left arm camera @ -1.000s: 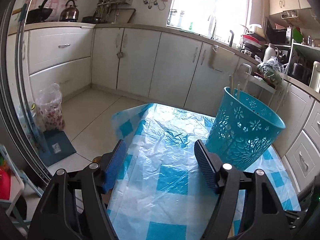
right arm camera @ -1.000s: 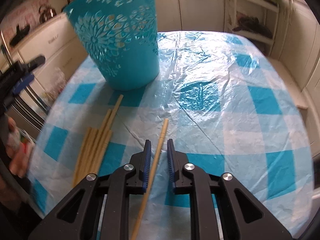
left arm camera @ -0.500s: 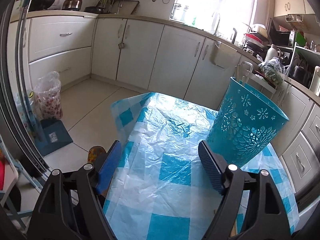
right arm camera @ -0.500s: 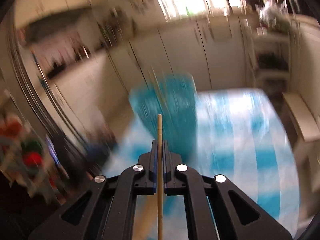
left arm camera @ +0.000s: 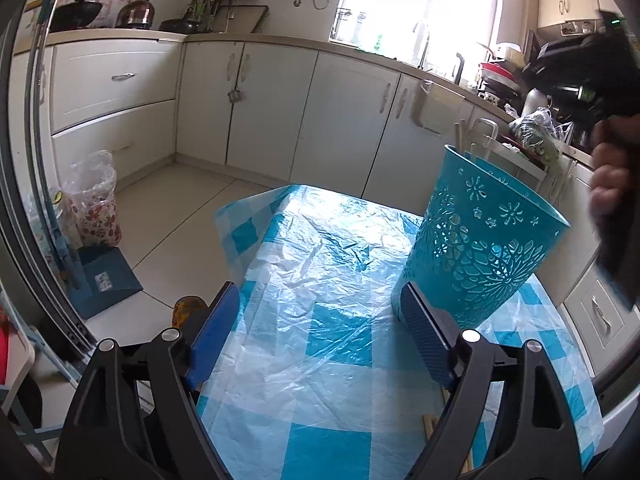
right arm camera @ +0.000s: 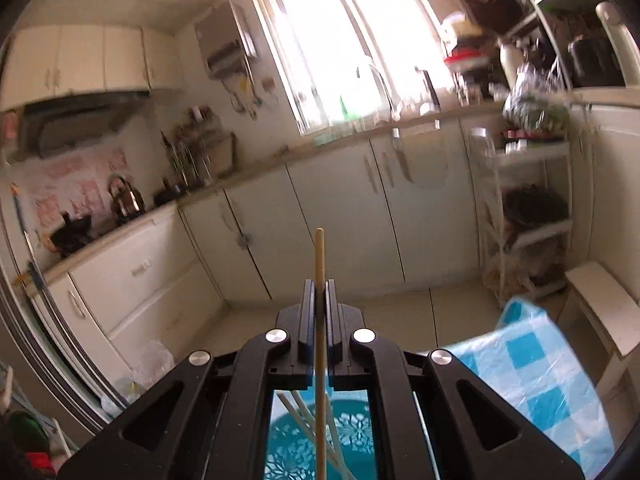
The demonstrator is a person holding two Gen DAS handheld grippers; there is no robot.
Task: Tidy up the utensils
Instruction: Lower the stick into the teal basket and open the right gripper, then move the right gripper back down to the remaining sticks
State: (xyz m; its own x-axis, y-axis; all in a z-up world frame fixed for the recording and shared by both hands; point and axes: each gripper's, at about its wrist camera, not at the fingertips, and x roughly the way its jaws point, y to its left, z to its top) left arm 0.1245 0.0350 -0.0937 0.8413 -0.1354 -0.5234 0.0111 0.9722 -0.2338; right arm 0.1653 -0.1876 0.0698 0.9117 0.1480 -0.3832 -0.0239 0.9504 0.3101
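A teal perforated basket (left arm camera: 476, 240) stands on the blue-checked table (left arm camera: 320, 320), with chopstick tips poking above its rim. My left gripper (left arm camera: 320, 332) is open and empty, low over the table, left of the basket. My right gripper (right arm camera: 319, 296) is shut on a wooden chopstick (right arm camera: 319, 264) and holds it upright above the basket (right arm camera: 304, 444), which shows between the arms with several chopsticks inside. The right gripper and hand also show at the right edge of the left wrist view (left arm camera: 616, 184).
More chopsticks (left arm camera: 430, 432) lie on the table by my left gripper's right finger. White kitchen cabinets (left arm camera: 280, 108) run behind the table. A bagged bin (left arm camera: 94, 200) and a blue dustpan (left arm camera: 104, 276) sit on the floor at left. A white shelf rack (right arm camera: 528, 208) stands at right.
My right gripper closed on a chopstick lying on the table, lifted it and swung it up over the basket. My left gripper stayed open and hardly moved.
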